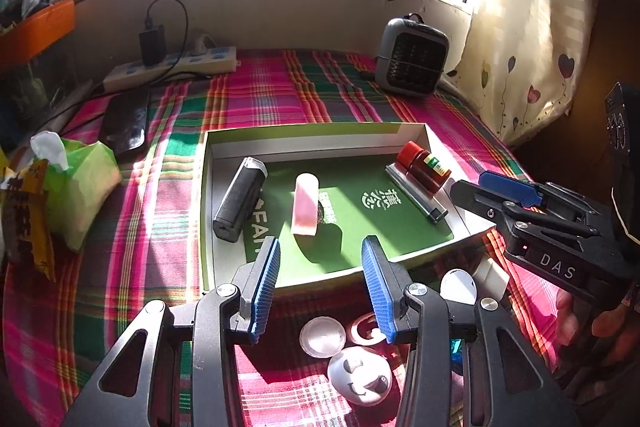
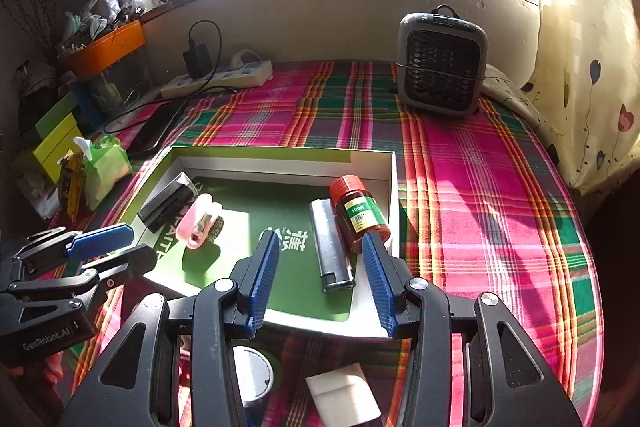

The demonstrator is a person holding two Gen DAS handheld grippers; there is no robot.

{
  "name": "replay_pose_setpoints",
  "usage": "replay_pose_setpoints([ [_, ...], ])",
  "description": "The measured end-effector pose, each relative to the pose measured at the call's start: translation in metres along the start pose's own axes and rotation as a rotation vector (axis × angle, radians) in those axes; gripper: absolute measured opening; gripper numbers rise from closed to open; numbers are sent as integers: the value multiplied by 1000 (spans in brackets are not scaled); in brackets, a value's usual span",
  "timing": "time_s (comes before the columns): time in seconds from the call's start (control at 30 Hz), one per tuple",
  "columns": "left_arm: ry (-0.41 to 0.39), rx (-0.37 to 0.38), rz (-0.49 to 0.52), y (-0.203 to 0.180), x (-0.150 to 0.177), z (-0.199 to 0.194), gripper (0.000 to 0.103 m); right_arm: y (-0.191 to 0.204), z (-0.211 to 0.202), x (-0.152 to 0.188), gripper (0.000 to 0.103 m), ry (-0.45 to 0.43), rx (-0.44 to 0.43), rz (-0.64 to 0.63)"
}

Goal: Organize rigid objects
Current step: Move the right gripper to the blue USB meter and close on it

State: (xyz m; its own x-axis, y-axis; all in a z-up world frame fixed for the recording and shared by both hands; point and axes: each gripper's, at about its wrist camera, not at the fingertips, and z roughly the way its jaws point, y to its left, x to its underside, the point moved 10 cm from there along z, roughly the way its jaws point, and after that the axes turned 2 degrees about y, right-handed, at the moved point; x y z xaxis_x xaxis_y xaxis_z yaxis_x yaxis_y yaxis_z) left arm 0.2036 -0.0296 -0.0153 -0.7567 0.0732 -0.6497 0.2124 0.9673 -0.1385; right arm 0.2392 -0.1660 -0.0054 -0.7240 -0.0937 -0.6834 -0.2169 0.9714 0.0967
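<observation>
lighter [image 2: 331,245] lies flat, pointing toward window.

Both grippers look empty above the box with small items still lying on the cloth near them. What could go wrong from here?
1. The red-capped bottle lies on its side against the box's right wall beside the lighter; a nudge may roll it.
2. The white egg-shaped toy and round lid sit under the open left gripper, half hidden by its frame, so a grasp could misjudge them.
3. The right gripper is close alongside; the two could collide.
</observation>
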Motion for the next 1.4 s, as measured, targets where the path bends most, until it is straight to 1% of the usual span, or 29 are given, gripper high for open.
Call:
replay_pose_setpoints([
  [0.17, -11, 13, -5, -3, 11, -12, 41, 4, -15, 9, 45, -16, -17, 2],
  [0.37, -15, 16, -31, 3, 27, -23, 41, 10, -30, 27, 45, -26, -41, 6],
  [0.5, -17, 17, -65, 11, 37, -29, 41, 15, -37, 43, 45, -18, -66, -4],
  [0.6, -14, 12, -76, 15, 45, -32, 41, 18, -42, 53, 45, -19, -82, -19],
  [0.8, -8, 25, -99, 18, 58, -35, 42, 23, -48, 71, 45, -12, -120, -13],
  [0.97, 2, 38, -118, 20, 65, -33, 42, 37, -43, 93, 45, 33, -156, -51],
  [1.07, 5, 43, -120, 20, 66, -33, 42, 43, -38, 102, 45, 57, -157, -78],
  [1.4, 13, 56, -135, 22, 72, -31, 42, 50, -23, 112, 45, 113, -160, -106],
])
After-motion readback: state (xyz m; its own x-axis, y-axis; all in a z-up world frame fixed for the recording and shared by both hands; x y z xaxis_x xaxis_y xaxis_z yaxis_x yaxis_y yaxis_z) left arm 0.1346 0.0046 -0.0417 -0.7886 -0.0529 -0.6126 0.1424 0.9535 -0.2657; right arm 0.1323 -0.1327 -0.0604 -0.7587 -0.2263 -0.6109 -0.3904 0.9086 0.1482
